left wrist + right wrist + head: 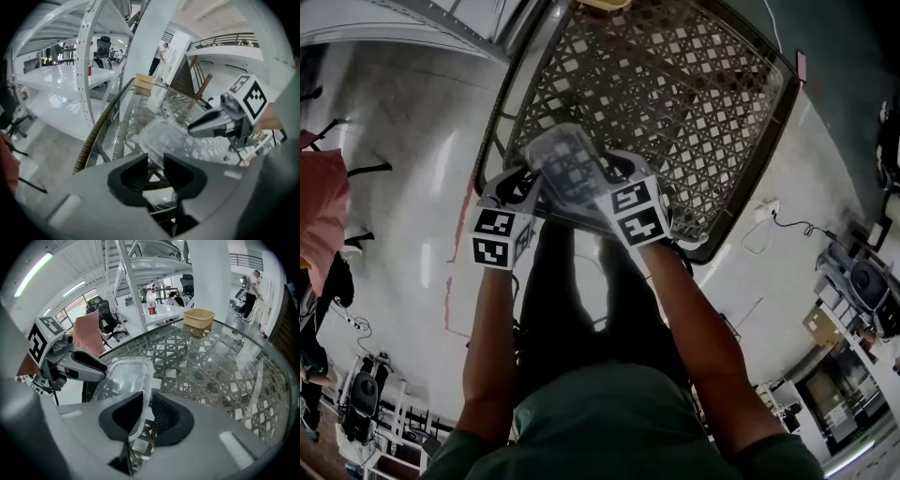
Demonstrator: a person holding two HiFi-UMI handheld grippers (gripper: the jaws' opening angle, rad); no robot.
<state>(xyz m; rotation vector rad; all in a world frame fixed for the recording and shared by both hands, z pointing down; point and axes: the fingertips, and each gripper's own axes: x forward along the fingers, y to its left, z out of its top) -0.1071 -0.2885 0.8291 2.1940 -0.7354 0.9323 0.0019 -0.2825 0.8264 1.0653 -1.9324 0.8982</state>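
We hold the clear container (pixel 567 164) above the near edge of the glass bench (pixel 712 103). The right tongs (pixel 147 398) clamp its rim. The left tongs (pixel 155 160), nearly shut, pinch the opposite rim. We judge it lifted, not yet set down.

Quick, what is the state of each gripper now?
Left gripper: closed on the clear plastic container.
Right gripper: closed on the same container's rim.
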